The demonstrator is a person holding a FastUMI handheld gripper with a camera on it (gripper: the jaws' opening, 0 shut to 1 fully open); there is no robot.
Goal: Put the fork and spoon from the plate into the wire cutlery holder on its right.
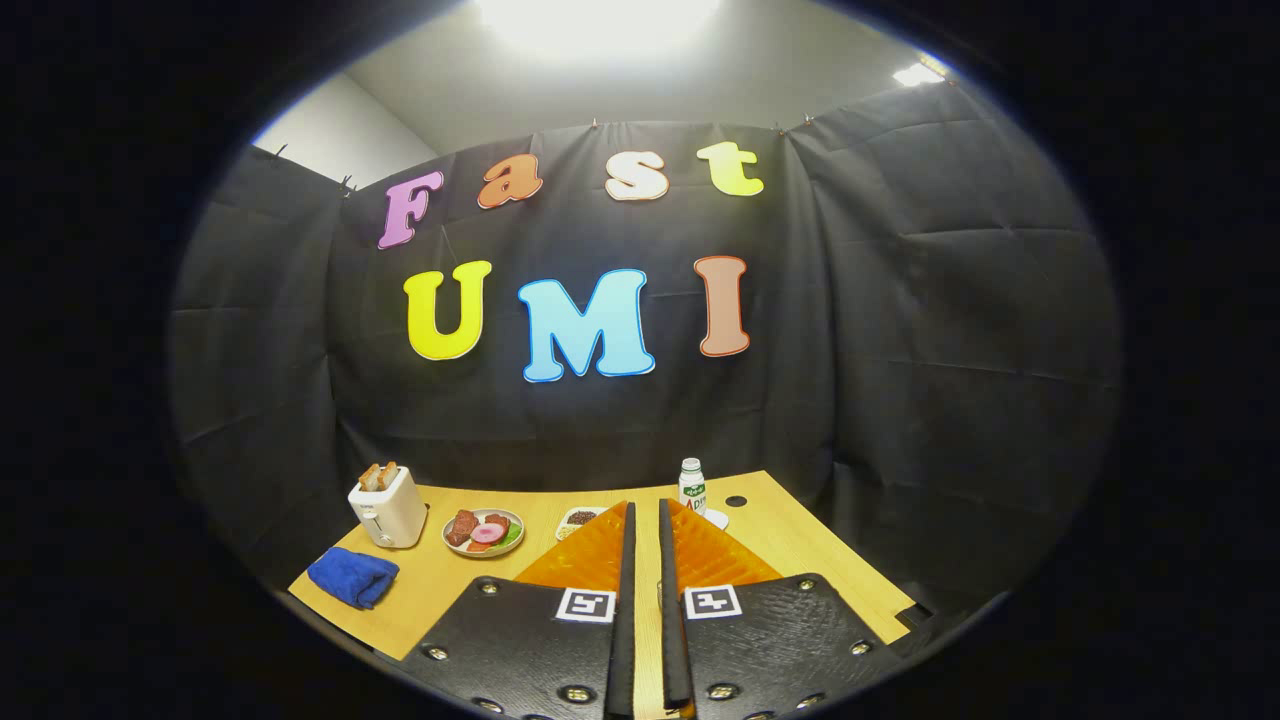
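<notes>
On the light wooden table [790,545], gripper [646,520] fingers near-closed on nothing, fork, spoon, holder undiscernible beyond them near the small white dish [580,518]; blind approach risks hitting the white-capped bottle [692,485].

gripper [645,530]: held level above the near part of the worktop, pointing toward the far wall
jaws: nearly closed, a narrow gap between them
fingers [590,560]: side by side, parallel, gripping nothing
</notes>
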